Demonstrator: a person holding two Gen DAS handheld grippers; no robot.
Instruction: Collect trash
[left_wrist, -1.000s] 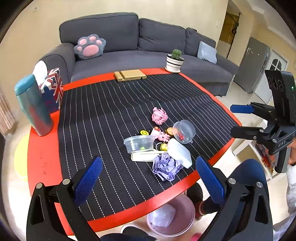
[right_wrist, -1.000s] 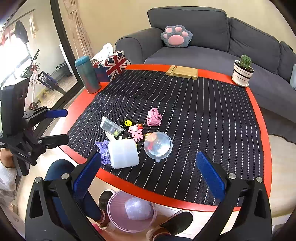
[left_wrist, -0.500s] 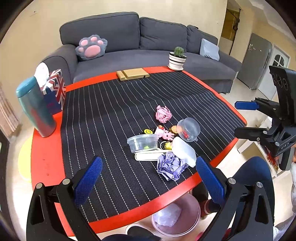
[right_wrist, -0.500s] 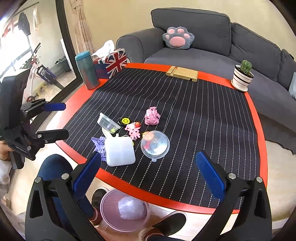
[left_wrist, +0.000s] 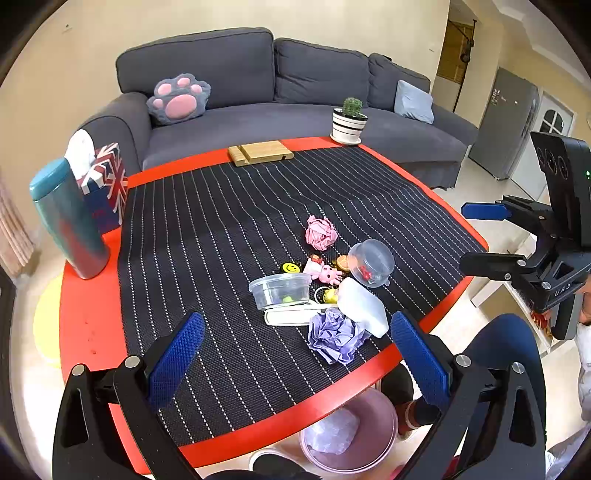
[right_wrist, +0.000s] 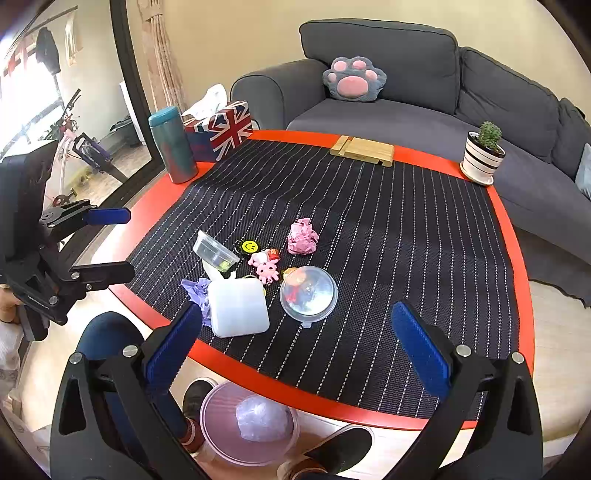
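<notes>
A crumpled purple paper (left_wrist: 334, 338) lies near the table's front edge, beside a white plastic box (left_wrist: 364, 308). Farther in sits a crumpled pink paper (left_wrist: 320, 232). A pink bin (left_wrist: 384, 441) holding a wad stands on the floor under the edge. My left gripper (left_wrist: 297, 356) hovers open, just short of the purple paper. My right gripper (right_wrist: 297, 350) is open above the front edge, with the pink paper (right_wrist: 302, 242), the purple paper (right_wrist: 195, 291) and the bin (right_wrist: 216, 430) in its view. Neither gripper holds anything.
Small toys, a clear tub (left_wrist: 280, 291) and a clear dome lid (left_wrist: 371, 263) cluster mid-table on the black striped mat (left_wrist: 221, 229). A teal tumbler (left_wrist: 68, 219), a flag tissue box (left_wrist: 105, 184), a wooden stand (left_wrist: 260, 152) and a potted cactus (left_wrist: 349, 122) line the far rim. A person's legs are by the bin.
Both grippers have drifted slightly, so the table items shifted a little in each view. Both stay open and nothing on the table has moved.
</notes>
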